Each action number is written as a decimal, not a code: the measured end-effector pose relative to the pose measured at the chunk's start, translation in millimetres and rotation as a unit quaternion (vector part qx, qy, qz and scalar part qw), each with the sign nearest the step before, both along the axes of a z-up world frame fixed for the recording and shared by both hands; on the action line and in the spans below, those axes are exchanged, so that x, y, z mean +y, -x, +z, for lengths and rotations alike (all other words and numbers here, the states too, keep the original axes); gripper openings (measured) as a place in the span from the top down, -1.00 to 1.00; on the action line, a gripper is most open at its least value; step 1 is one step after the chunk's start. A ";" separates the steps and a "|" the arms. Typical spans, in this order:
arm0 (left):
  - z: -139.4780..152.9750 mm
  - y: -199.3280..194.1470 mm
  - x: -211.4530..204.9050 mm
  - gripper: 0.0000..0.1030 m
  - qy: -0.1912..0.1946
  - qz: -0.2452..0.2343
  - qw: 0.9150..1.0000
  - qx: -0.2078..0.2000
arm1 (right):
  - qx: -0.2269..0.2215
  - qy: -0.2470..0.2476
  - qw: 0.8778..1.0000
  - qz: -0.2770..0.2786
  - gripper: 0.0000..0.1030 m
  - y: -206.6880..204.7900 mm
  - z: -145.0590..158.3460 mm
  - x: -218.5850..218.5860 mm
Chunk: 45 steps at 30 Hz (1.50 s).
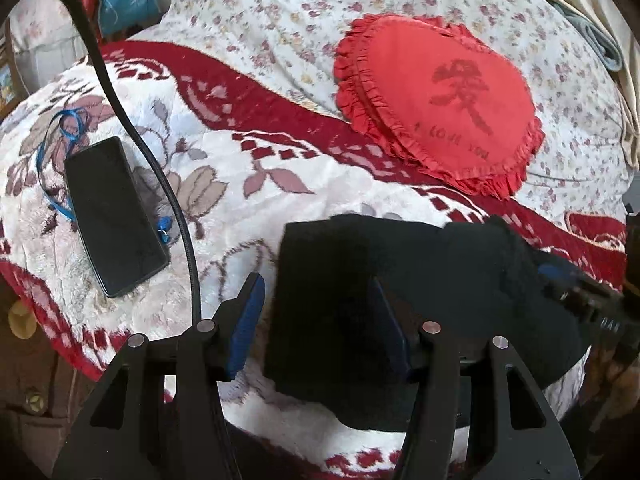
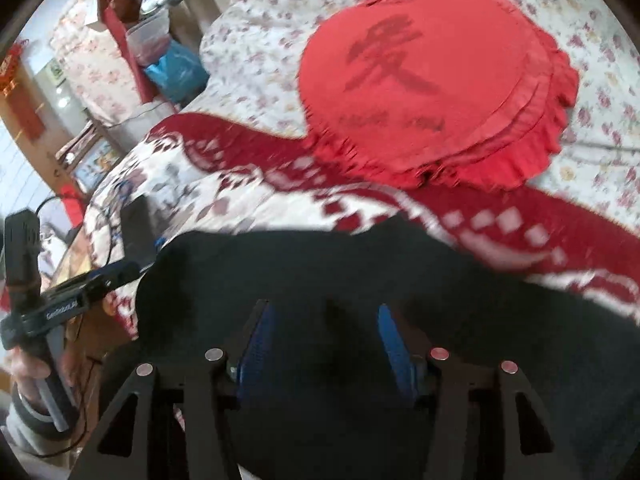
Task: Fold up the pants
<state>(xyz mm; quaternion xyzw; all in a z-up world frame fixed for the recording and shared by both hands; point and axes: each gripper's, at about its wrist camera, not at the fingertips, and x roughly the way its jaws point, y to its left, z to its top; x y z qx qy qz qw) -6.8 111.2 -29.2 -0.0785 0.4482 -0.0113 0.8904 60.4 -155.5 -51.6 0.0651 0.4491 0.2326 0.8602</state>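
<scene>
The black pants [image 1: 404,280] lie folded in a compact bundle on the red-and-white blanket [image 1: 240,200]. My left gripper [image 1: 320,320] is open, its blue-padded fingers [image 1: 248,320] spread over the bundle's left edge without holding it. The right gripper shows at the right edge of this view [image 1: 576,292]. In the right wrist view the pants [image 2: 320,272] fill the lower half, and my right gripper [image 2: 324,344] is open just above the cloth. The left gripper shows at the left of that view [image 2: 80,292].
A black phone [image 1: 114,216] with a blue cord lies on the blanket at the left. A black cable [image 1: 160,176] runs across it. A red heart-shaped cushion [image 1: 440,104] sits on the floral quilt [image 1: 260,12] behind. The bed edge is at the lower left.
</scene>
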 end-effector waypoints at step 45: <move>-60.1 35.1 -5.9 -0.11 0.238 0.080 0.966 0.060 | 0.022 -0.023 0.997 0.071 -0.18 -17.1 -15.4 78.6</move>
